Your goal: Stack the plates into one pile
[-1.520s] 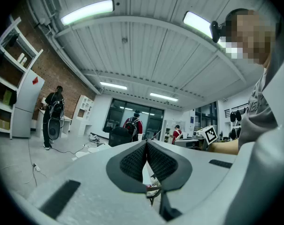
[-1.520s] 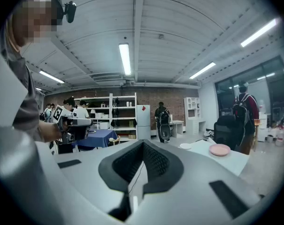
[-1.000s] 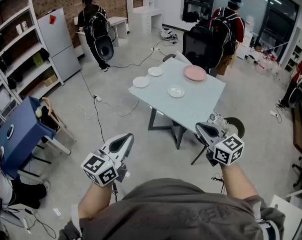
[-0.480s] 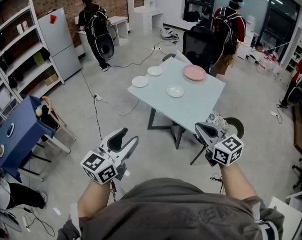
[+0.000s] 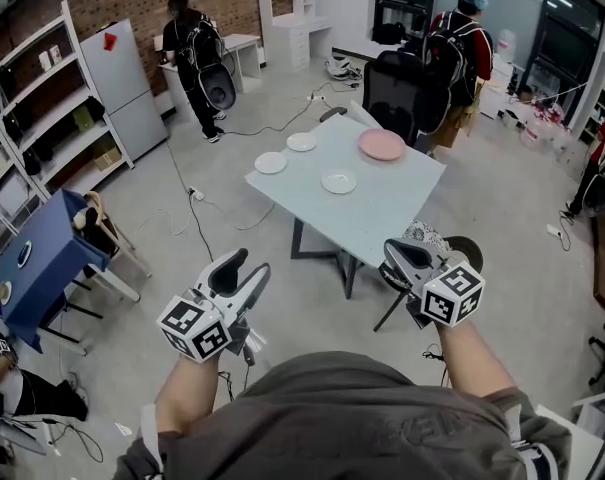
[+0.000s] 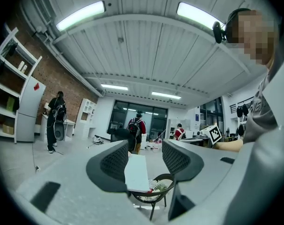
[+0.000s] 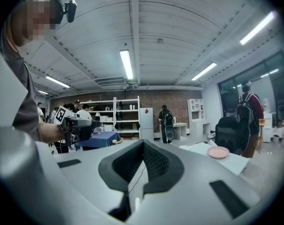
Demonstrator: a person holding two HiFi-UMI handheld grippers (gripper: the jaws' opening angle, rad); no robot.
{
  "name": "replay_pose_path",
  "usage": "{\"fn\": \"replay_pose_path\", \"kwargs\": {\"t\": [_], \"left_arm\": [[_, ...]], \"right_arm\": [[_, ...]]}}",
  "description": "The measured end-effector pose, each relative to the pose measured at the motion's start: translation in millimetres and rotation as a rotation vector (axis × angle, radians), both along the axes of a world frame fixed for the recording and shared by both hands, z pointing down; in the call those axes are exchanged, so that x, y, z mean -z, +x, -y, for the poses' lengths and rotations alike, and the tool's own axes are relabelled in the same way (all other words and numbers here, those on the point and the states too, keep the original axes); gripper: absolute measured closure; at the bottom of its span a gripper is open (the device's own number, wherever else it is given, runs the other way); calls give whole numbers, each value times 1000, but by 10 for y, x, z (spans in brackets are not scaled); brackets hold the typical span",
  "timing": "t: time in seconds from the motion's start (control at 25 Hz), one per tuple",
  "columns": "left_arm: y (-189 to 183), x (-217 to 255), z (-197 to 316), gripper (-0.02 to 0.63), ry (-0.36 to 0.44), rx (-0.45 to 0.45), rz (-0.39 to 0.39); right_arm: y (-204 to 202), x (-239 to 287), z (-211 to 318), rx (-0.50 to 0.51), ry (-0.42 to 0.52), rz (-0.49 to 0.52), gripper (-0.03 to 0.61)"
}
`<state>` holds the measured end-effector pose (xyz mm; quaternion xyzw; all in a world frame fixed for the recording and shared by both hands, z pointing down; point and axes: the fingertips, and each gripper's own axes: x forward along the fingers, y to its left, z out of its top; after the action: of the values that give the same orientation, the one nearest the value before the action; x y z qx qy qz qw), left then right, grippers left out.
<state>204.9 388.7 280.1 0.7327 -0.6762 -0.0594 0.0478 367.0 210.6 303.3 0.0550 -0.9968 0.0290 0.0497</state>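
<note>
A pale table (image 5: 377,213) stands a few steps ahead of me. On it lie three small white plates (image 5: 271,163) (image 5: 302,142) (image 5: 338,182) and a larger pink plate (image 5: 382,145), all apart from one another. My left gripper (image 5: 247,265) is held level in front of my body, well short of the table. Its jaws are opening, with nothing between them (image 6: 146,154). My right gripper (image 5: 390,247) is held beside it, shut and empty (image 7: 142,146). The pink plate (image 7: 218,152) also shows in the right gripper view.
A black office chair (image 5: 394,88) stands at the table's far side and a round stool (image 5: 464,253) at its near right corner. A blue table (image 5: 37,263) and shelves (image 5: 27,118) are at the left. Cables (image 5: 187,203) run over the floor. People (image 5: 197,53) stand at the back.
The left gripper's jaws have gone from shut to open. Both grippers have shifted a little, and the table now sits slightly further left in the head view.
</note>
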Motion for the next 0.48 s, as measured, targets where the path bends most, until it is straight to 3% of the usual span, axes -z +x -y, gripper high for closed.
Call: {"fn": "replay_pose_path", "kwargs": {"t": [0.28, 0.48], "left_arm": [[252, -30, 202, 410, -27, 12, 14], [99, -66, 338, 410, -40, 15, 26]], "right_arm": [[134, -36, 193, 39, 0, 11, 584], [-33, -130, 335, 50, -12, 9, 584]]}}
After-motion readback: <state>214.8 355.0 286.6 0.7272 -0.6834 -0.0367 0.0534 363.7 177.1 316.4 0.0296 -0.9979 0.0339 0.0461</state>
